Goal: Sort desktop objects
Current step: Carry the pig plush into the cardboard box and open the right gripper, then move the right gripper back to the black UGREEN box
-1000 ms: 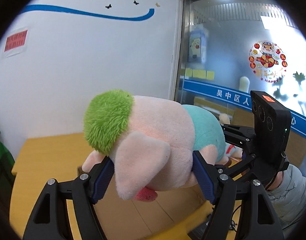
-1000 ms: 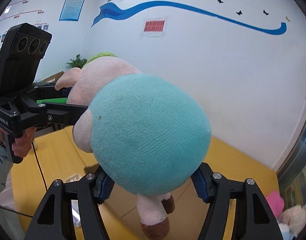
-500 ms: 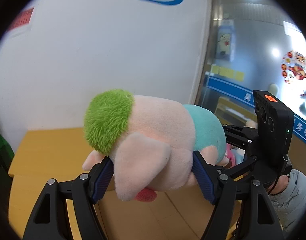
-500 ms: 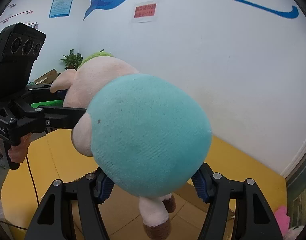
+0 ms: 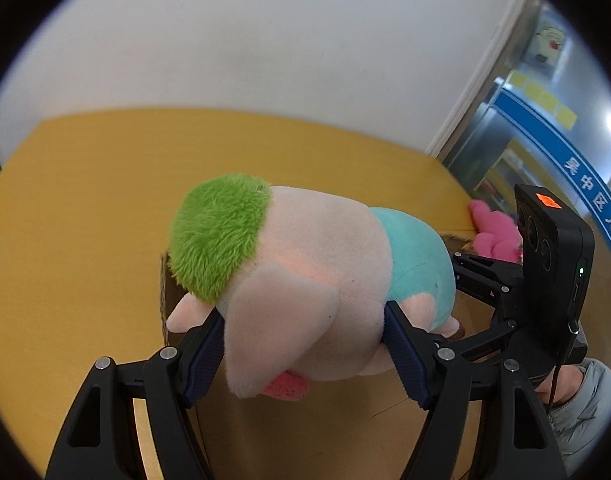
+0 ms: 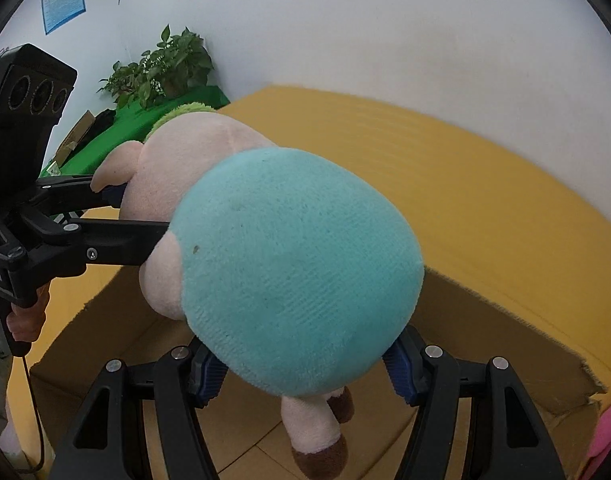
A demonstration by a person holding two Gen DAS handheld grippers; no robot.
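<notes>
**Plush pig held over the cardboard box by both claws**

The cardboard box (image 6: 485, 312) sits on the yellow tabletop (image 5: 85, 208), its flaps up. Only its bare floor shows under the toy; whether anything lies in the hidden part I cannot tell. Just beyond the box's far corner lies a pink plush toy (image 5: 493, 236). Well beyond the box, by the wall, a potted plant (image 6: 165, 64) stands on a green cloth.

Above the box hangs the plush pig (image 5: 305, 280). The left claw (image 5: 305, 344) is clamped on its head, below the green tuft; the right claw (image 6: 305, 364) is clamped on its teal body, legs dangling into the box.
</notes>
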